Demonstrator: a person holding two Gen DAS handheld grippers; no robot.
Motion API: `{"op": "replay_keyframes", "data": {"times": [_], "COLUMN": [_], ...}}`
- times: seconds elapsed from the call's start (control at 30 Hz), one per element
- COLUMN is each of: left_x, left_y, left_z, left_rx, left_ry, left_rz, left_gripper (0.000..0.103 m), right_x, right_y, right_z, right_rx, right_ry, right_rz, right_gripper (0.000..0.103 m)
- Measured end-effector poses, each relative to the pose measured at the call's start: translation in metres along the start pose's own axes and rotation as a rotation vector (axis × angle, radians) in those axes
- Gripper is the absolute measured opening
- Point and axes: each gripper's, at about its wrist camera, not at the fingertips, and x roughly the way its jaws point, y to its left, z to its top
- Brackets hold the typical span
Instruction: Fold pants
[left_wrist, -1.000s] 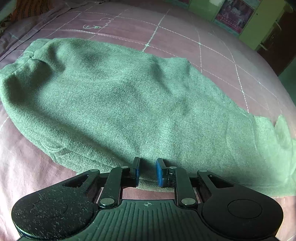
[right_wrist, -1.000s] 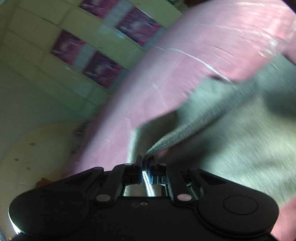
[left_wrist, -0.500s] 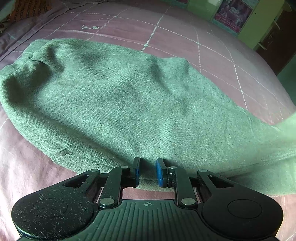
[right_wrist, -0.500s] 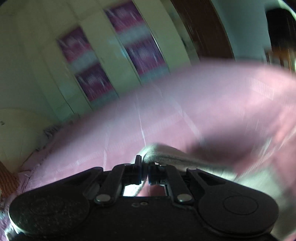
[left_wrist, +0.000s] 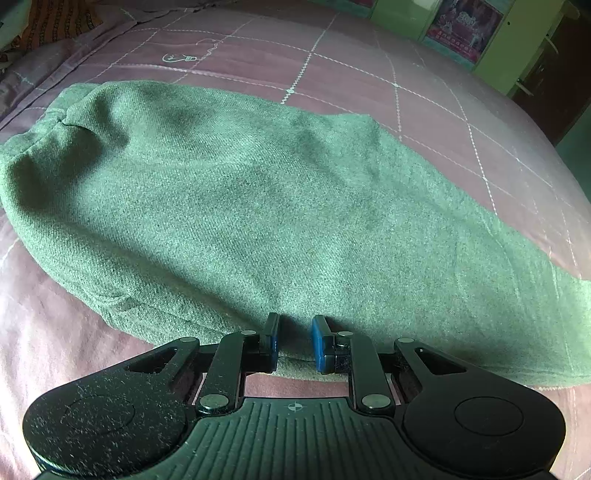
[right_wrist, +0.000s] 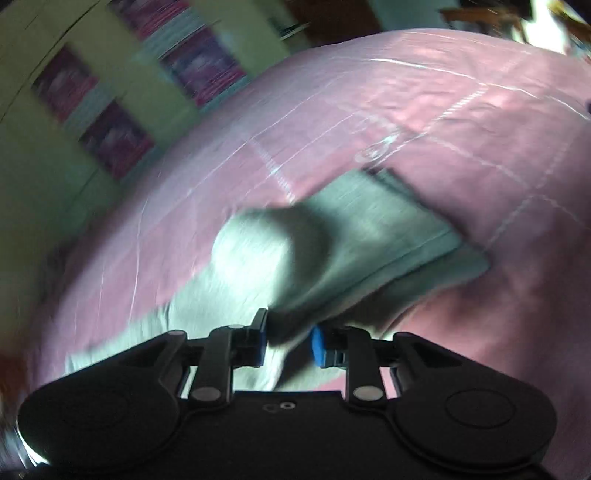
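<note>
Left wrist view first: your left gripper (left_wrist: 294, 341) has its blue pads (left_wrist: 318, 343) spread apart, with nothing between them but the near edge of the pants (left_wrist: 258, 206) lying under the gap. You're holding no cloth there. Out from the fingers, the green pants stretch across the pink bedspread (left_wrist: 369, 74), bunched and rounded at the far left, tapering off toward the right edge of the frame. White stitched lines cross the bedspread beyond them, and a green cabinet (left_wrist: 461, 26) with a poster on it stands at the far right.

Right wrist view now, and it's heavily blurred. Your right gripper (right_wrist: 288, 343) also shows its blue pads (right_wrist: 317, 349) parted, a clear gap between them, with green cloth lying just past the tips. Whether any fold touches a finger, you can't tell through the smear. Further out, the pants (right_wrist: 351, 236) form a folded slab on the bedspread (right_wrist: 443, 110), a pale rounded hump at its left. Green cabinet doors (right_wrist: 122, 122) with dark posters fill the far left.
</note>
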Motion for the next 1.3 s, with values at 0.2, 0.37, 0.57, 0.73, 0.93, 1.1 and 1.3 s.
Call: {"op": "replay_keyframes", "data": {"times": [0.2,0.37,0.57,0.73,0.93,1.1,1.3], "left_x": [0.001,0.001,0.001,0.001,0.001,0.000,-0.001], "left_y": [-0.002,-0.002,-0.003,-0.002,-0.003,-0.002,-0.006], "left_z": [0.000,0.000,-0.001,0.000,-0.002,-0.002,-0.002], "left_rx": [0.017,0.024,0.036,0.031,0.039,0.035,0.062], "left_ry": [-0.003,-0.002,-0.009,-0.008,-0.017,-0.017,-0.018], "left_rz": [0.009,0.012,0.012,0.013,0.014,0.013,0.028], "left_gripper": [0.019,0.019,0.019,0.019,0.019,0.019,0.019], "right_x": [-0.002,-0.005,-0.030,-0.020,-0.045,-0.025,-0.008], "right_y": [-0.042,-0.025,-0.016,-0.037,-0.047,-0.066,-0.042], "right_z": [0.019,0.034,0.024,0.011,0.010,0.003,0.016], "right_rx": [0.236,0.102,-0.067,-0.019,0.124,0.344,0.219], "right_ry": [-0.061,-0.089,-0.114,-0.039,-0.039,-0.048,-0.060], "right_rz": [-0.001,-0.068,-0.158,-0.171,-0.150,-0.037,-0.097], "right_gripper": [0.024,0.006,0.006,0.018,0.030,0.034,0.010]}}
